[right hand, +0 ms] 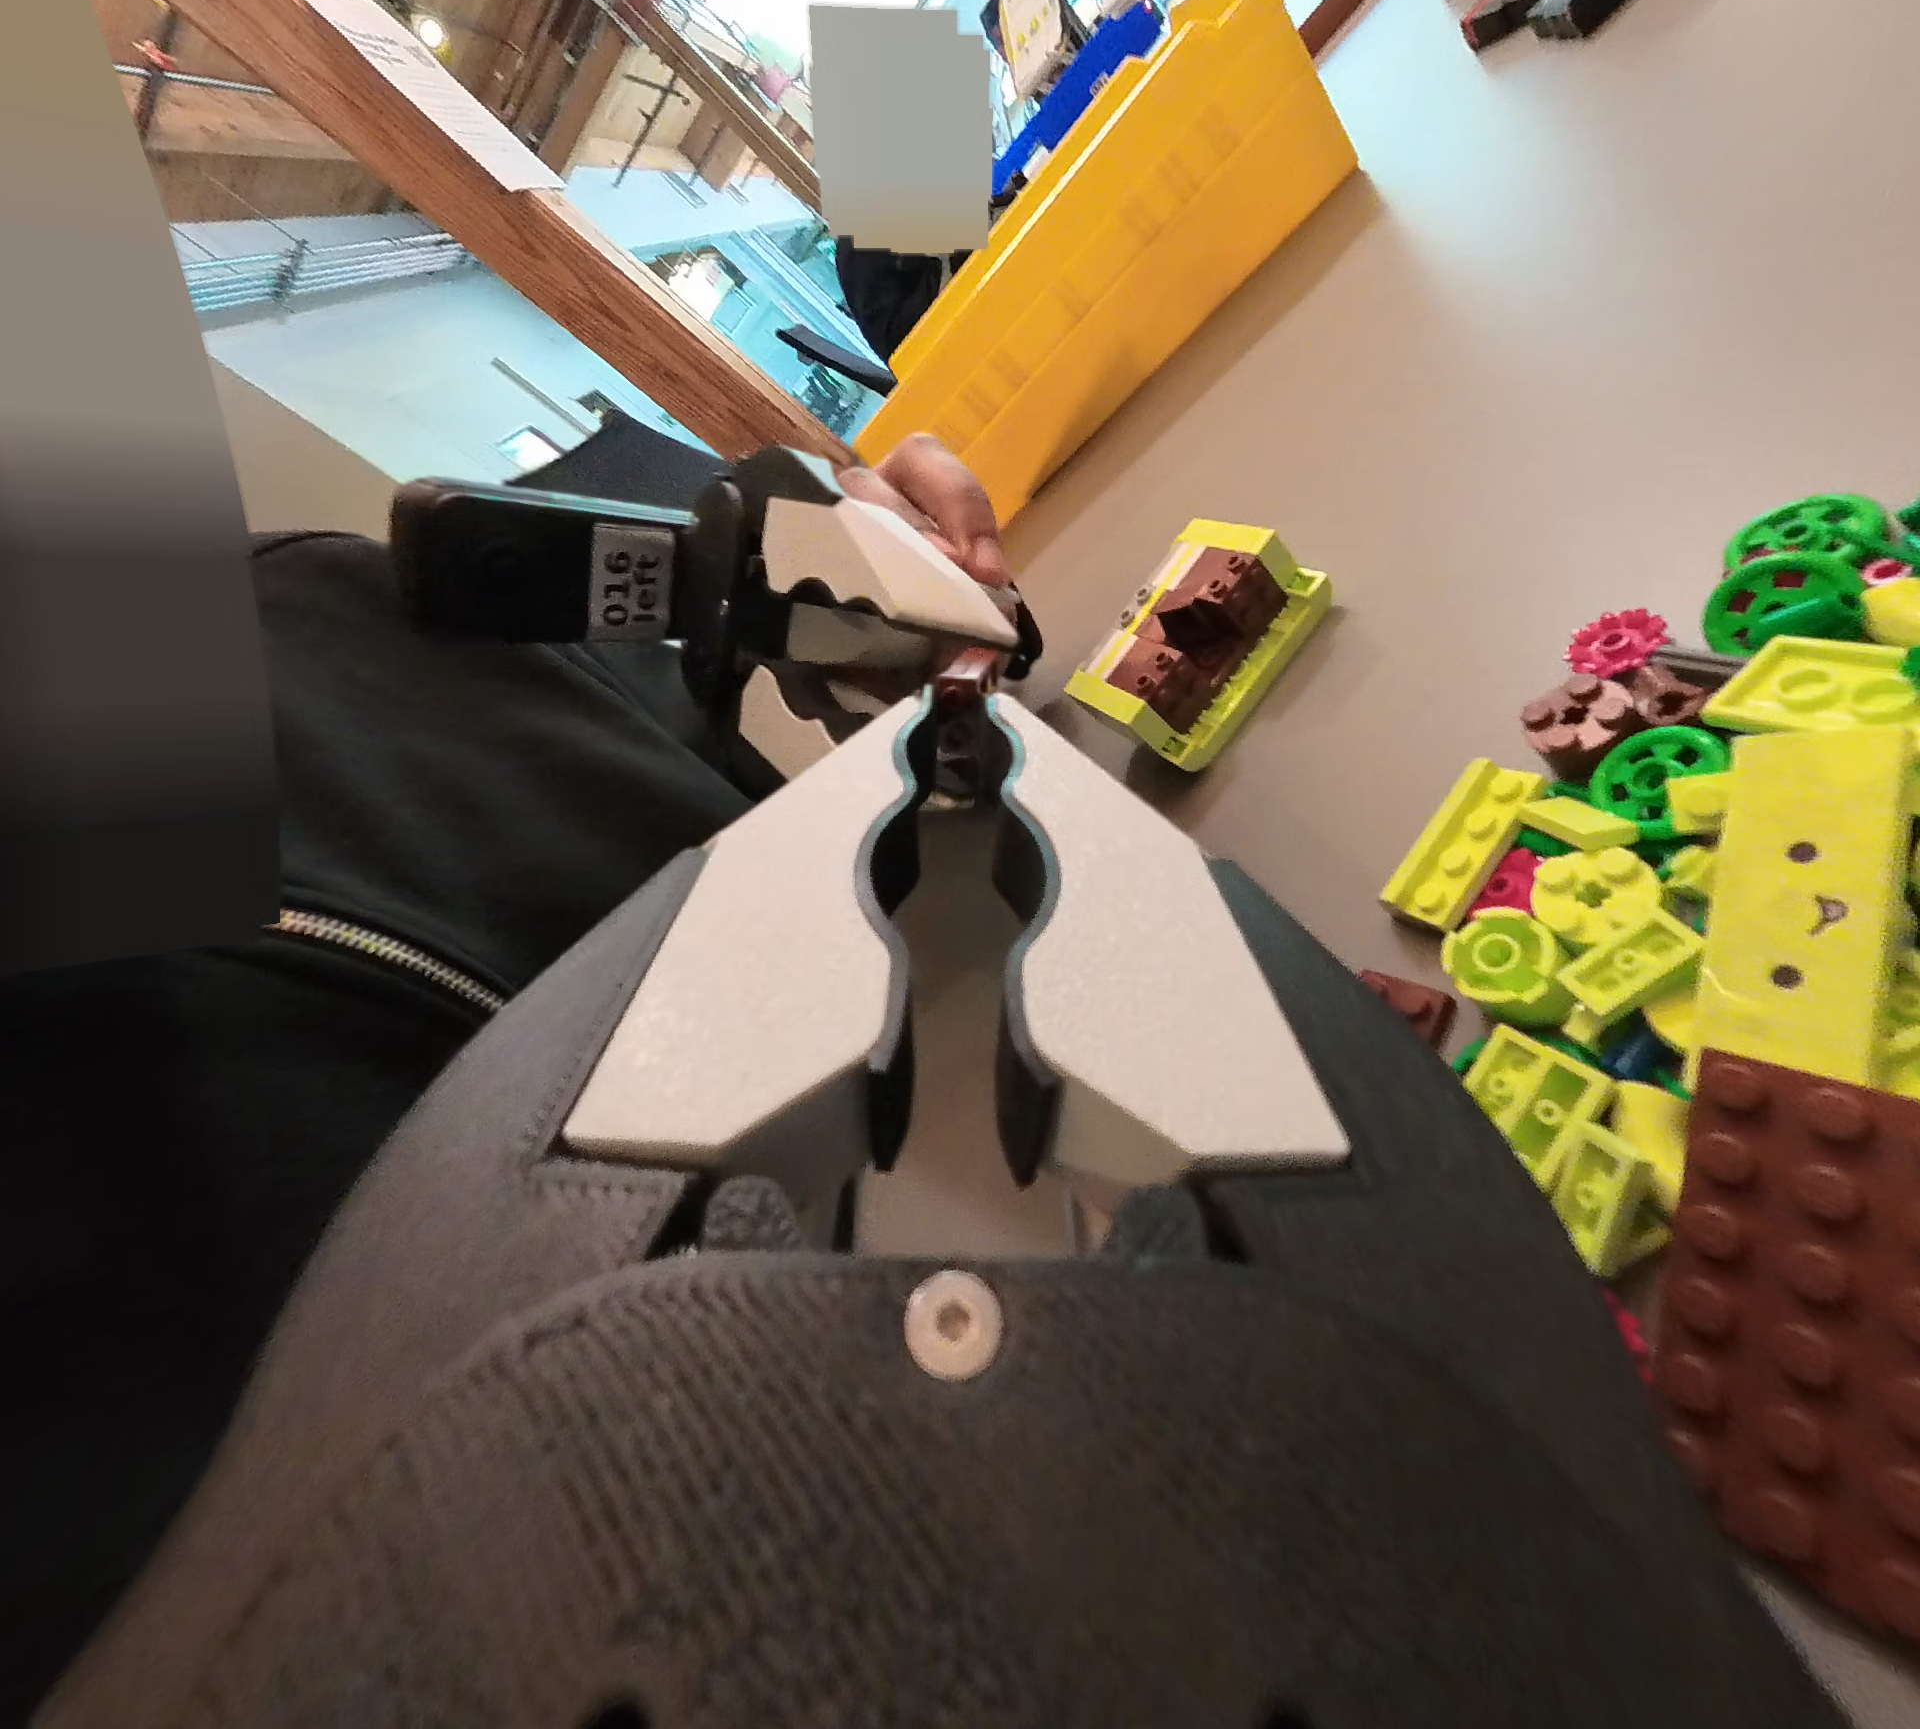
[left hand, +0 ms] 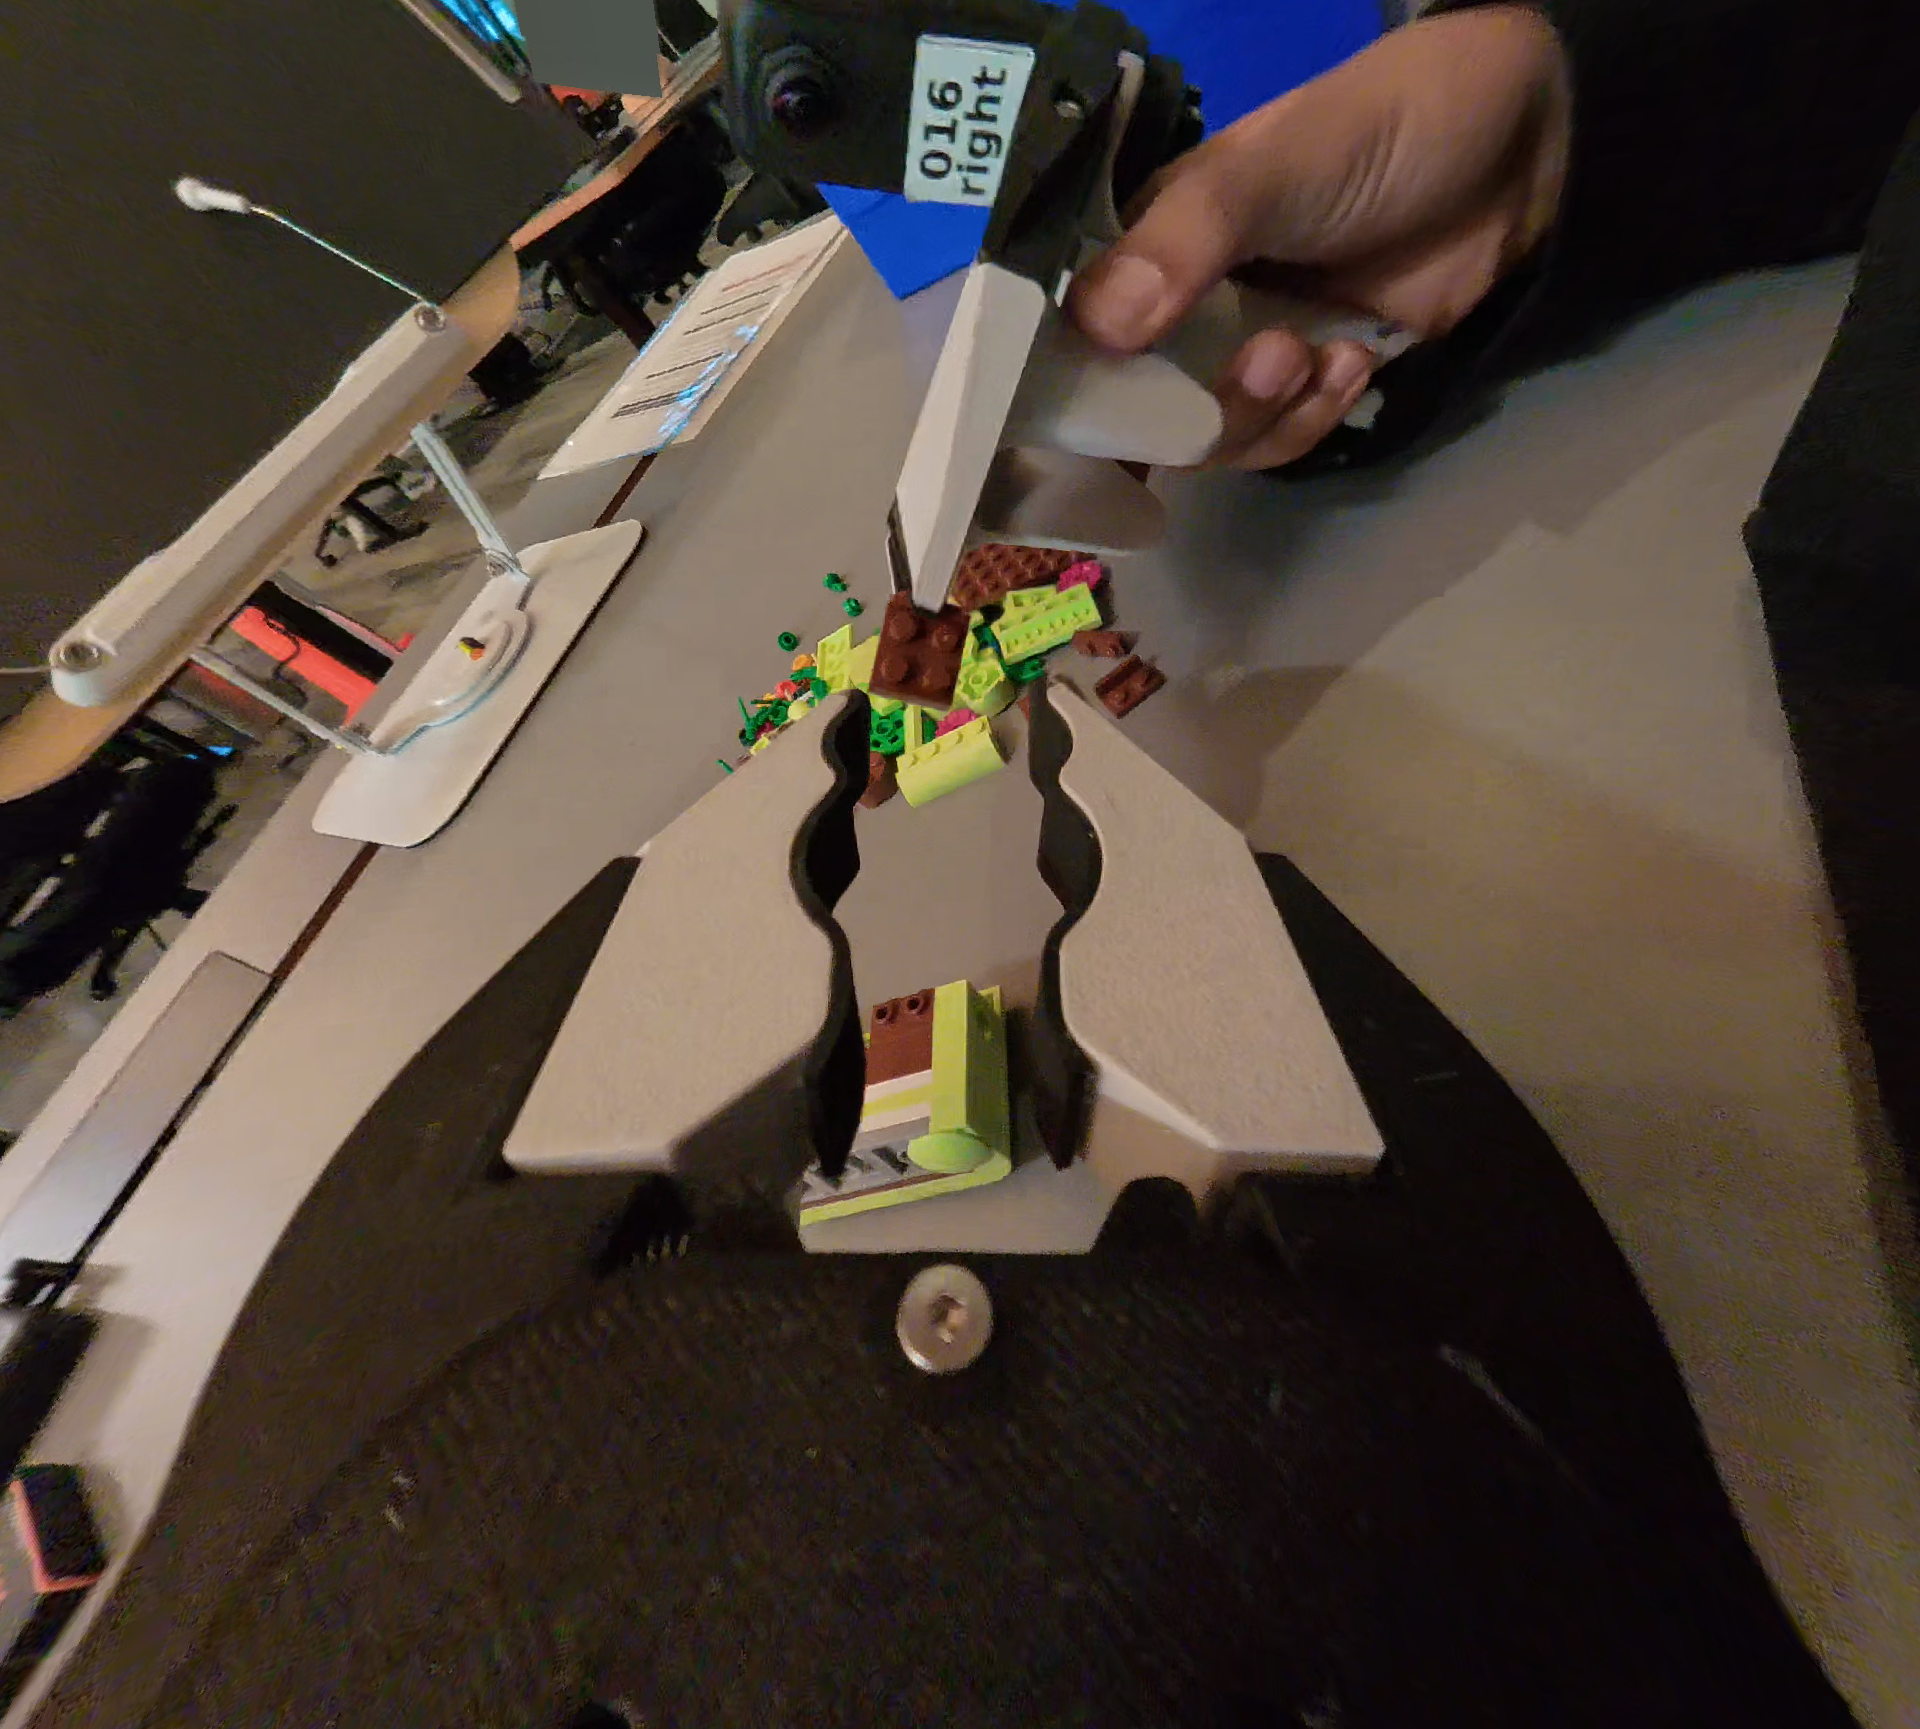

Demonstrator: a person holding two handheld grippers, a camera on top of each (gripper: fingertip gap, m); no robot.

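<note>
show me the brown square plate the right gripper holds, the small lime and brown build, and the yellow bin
brown square plate [left hand: 920, 649]: left wrist view, on its studded top face
small lime and brown build [right hand: 1205, 640]: right wrist view, on the brown bricks at its middle
yellow bin [right hand: 1143, 225]: right wrist view, on its long side wall

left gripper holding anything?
No: the left gripper is open, with the small lime-and-brown build lying on the table between its fingers, apparently untouched.
</note>
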